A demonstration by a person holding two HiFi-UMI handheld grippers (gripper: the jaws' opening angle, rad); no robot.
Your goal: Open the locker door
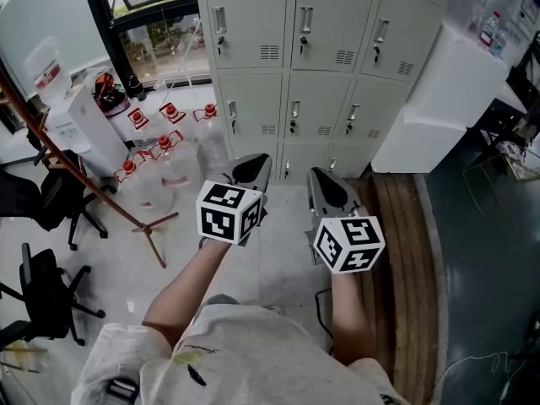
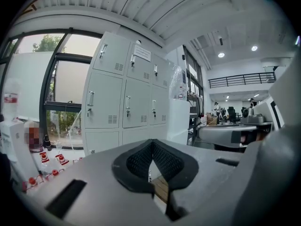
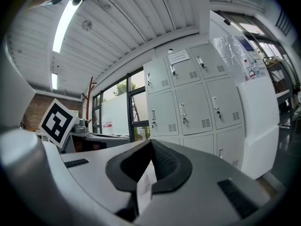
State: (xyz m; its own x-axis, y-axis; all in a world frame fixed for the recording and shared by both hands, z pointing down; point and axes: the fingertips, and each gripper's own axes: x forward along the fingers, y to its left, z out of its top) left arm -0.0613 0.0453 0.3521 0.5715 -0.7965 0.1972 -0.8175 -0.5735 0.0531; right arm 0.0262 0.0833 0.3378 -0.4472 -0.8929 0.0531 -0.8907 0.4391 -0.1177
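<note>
**Lockers all shut, both tongs closed on nothing**

From the head view, the bank of grey lockers [image 1: 321,57] fills the top middle of the frame. Every door I can see is closed, and each one has a small handle and a vent.

The left tongs [image 1: 251,170] and right tongs [image 1: 326,186] sit side by side in the middle of the frame. They point toward the bottom row of lockers and are well apart from any door.

In both gripper views the dark pads [image 2: 138,161] are pressed together at the tips with nothing pinched between them.

To the left of the lockers there's a bunch of clear jugs with red caps [image 1: 164,150] on the floor, under a window [image 1: 160,40]. A big white box [image 1: 443,99] stands at the upper right, just beside the lockers. A couple of black office chairs [image 1: 42,205] are at the lower left.
</note>
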